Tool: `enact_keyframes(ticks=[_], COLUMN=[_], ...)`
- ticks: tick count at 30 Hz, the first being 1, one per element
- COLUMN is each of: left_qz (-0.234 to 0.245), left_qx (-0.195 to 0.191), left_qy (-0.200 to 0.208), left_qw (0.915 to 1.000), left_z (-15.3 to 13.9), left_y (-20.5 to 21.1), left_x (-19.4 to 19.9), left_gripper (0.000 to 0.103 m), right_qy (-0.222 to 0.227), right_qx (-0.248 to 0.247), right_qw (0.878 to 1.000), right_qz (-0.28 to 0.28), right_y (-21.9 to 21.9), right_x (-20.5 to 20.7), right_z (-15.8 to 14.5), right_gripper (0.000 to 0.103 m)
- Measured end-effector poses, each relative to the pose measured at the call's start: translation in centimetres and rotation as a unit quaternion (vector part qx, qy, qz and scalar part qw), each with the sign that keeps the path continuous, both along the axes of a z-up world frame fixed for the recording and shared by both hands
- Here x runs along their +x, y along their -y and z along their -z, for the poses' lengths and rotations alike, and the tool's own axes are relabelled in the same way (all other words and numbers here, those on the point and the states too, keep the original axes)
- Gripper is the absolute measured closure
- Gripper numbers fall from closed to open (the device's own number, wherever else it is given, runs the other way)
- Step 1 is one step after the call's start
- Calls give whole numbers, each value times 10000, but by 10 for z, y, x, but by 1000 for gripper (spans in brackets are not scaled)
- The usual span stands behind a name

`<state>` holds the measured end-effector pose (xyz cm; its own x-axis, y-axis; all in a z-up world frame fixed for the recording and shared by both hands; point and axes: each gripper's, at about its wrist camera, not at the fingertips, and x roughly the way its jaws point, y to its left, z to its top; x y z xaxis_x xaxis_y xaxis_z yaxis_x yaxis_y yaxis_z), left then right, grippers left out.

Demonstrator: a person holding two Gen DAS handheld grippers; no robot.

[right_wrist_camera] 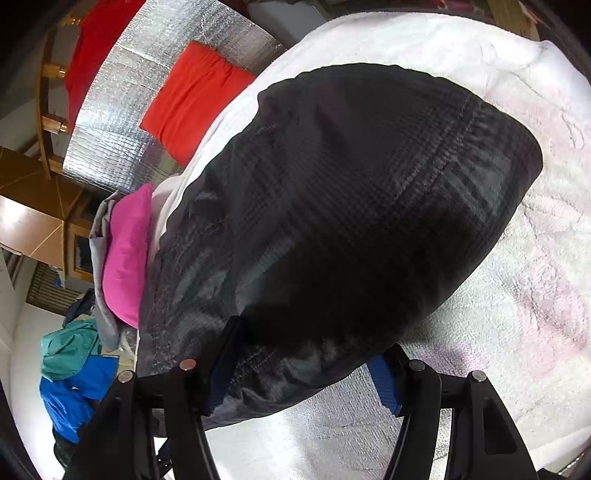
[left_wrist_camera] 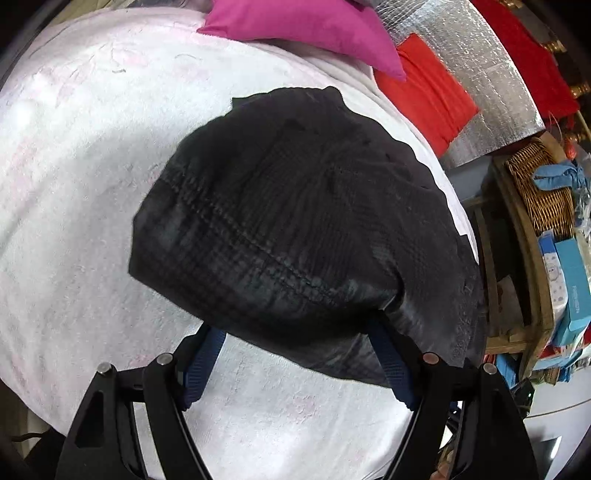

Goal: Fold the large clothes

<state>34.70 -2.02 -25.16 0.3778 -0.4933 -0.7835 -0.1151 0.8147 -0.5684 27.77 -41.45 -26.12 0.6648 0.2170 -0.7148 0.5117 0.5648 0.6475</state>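
Observation:
A dark plaid garment point(left_wrist_camera: 288, 221) lies folded into a thick bundle on a white fluffy blanket point(left_wrist_camera: 81, 177). My left gripper point(left_wrist_camera: 295, 332) is open, its blue-padded fingers point(left_wrist_camera: 203, 362) spread wide at the bundle's near edge, their tips hidden under the cloth. In the right wrist view the same garment point(right_wrist_camera: 351, 206) fills the middle. My right gripper point(right_wrist_camera: 306, 354) is also open, its blue-padded fingers point(right_wrist_camera: 384, 380) straddling the bundle's near edge, tips hidden by fabric.
A pink cushion point(left_wrist_camera: 306, 29) and a red cushion point(left_wrist_camera: 428, 92) lie at the blanket's far side by a silver foil sheet point(left_wrist_camera: 480, 74). A wicker basket point(left_wrist_camera: 539, 184) and boxes stand on wooden shelves. Teal and blue clothes point(right_wrist_camera: 74, 373) are piled at the left.

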Motion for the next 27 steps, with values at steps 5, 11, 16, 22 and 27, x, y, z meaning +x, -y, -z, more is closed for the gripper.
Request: enact_keyframes(ticks=[5,11,16,22,27], left_qz=[-257,-325,104,361,473], left_qx=[-392,-242,844,1515,1935], left_qy=[95,451,796,775,961], left_qw=[9989,9982,9932,9848,9752], left_z=[2,-6,-18,-15,-25], left_y=[-2,4,23,35,40], left_x=[9,13,9,6,-13], left_gripper=[23,31,33,33,33], right_qy=[131,381,286,65,37], right_qx=[-69,-380,-745,-800,-570], right_qw=[9998,9985,9968,9966,9981], right_qz=[108,108,-61,-189,-234], right_y=[3,1,-7,-8,-9], right_x=[-1,-6,-4,-5,-21], right_z=[3,-11,-15,-15,-20], right_gripper=[41,67,68,65,36])
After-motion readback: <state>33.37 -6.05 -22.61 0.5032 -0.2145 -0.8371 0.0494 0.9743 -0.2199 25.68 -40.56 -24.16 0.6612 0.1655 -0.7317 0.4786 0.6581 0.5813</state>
